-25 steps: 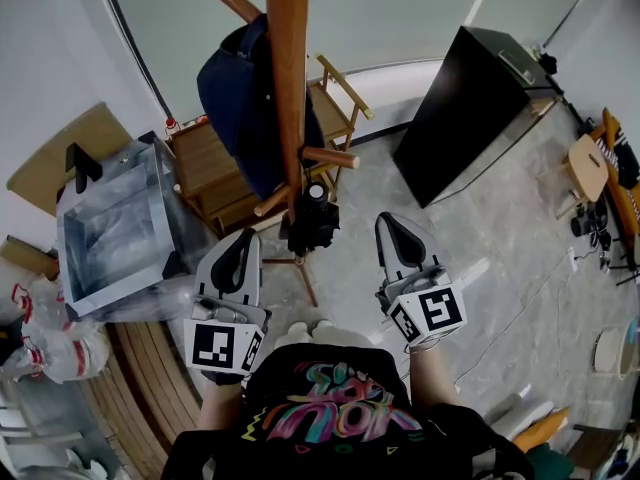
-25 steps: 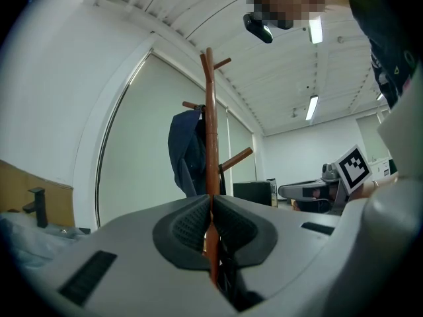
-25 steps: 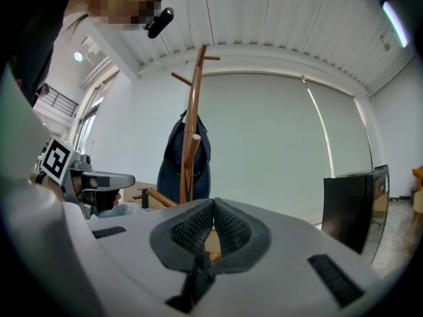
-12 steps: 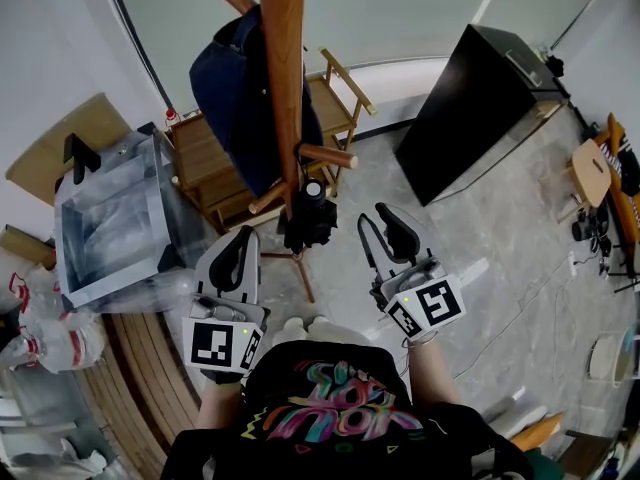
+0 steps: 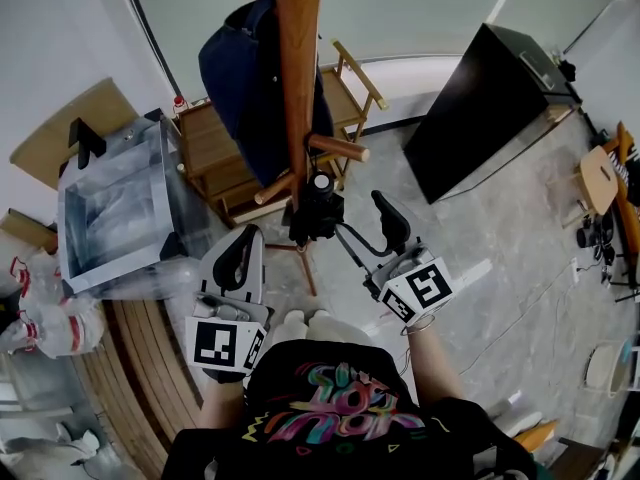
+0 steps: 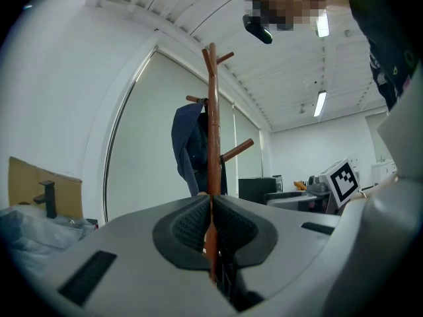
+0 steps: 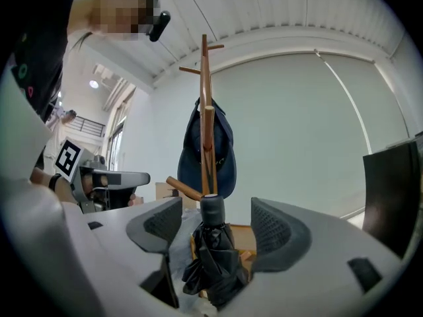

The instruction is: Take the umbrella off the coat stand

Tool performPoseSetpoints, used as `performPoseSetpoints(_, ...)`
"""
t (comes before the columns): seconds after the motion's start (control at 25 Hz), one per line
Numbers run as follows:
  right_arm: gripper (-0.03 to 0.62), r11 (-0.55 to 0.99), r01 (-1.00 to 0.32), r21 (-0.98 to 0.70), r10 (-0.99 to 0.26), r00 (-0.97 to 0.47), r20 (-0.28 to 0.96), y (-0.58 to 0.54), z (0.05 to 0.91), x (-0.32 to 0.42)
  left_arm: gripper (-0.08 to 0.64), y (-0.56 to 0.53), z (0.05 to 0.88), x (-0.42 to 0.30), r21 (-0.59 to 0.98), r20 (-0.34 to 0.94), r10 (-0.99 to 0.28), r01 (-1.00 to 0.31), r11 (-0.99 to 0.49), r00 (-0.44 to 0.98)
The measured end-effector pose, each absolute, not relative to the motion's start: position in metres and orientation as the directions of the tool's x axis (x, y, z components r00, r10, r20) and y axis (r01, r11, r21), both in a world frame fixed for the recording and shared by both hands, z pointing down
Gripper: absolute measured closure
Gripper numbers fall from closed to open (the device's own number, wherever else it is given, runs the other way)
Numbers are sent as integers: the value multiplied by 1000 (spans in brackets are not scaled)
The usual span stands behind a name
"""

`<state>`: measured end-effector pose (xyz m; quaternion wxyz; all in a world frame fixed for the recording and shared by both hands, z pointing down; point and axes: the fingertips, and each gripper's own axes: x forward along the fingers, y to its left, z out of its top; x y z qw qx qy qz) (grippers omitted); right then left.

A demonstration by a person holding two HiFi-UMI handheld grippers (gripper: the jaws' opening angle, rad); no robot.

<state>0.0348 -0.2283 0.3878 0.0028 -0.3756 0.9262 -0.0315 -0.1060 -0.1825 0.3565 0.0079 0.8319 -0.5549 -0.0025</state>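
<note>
A folded black umbrella (image 5: 318, 213) hangs against the wooden coat stand (image 5: 298, 88), just under a short peg (image 5: 338, 149). My right gripper (image 5: 360, 220) sits at the umbrella's right side with its jaws opening. In the right gripper view the umbrella (image 7: 211, 249) hangs between the two pads (image 7: 274, 226), and neither pad touches it. My left gripper (image 5: 238, 266) is lower left of the stand, shut and empty. In the left gripper view the stand's pole (image 6: 212, 124) rises straight ahead of the left gripper (image 6: 211, 210).
A navy coat (image 5: 255, 78) hangs on the stand's far side. Behind it stand a wooden folding chair (image 5: 215, 163) and a clear box (image 5: 110, 213). A black cabinet (image 5: 480, 108) is at the right. Plastic bags (image 5: 40, 333) lie at the left.
My right gripper went from shut to open and moved left toward the umbrella until its jaws came around it. The left gripper has stayed put.
</note>
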Motion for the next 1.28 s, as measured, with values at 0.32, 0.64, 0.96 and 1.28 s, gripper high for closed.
performPoseSetpoints(0.32,208,757,-652,-45,-646,-757,95,-244,433,7,529,-178,366,-113,26,22,-932,-932,-362,362)
performPoseSetpoints(0.64,198,760,-645,-78,-632,-761,146,-265,475,-7,529,-178,376,-120,48,37,-939,-940,-339,341)
performPoseSetpoints(0.96,198,766,-643,-28,-633,-760,147,-284,496,-27,529,-175,382,-115,48,45,-940,-940,-337,339)
performPoseSetpoints(1.28,248,749,-663,24,-659,-740,131,-287,499,-37,529,-169,381,-118,43,55,-944,-945,-324,326)
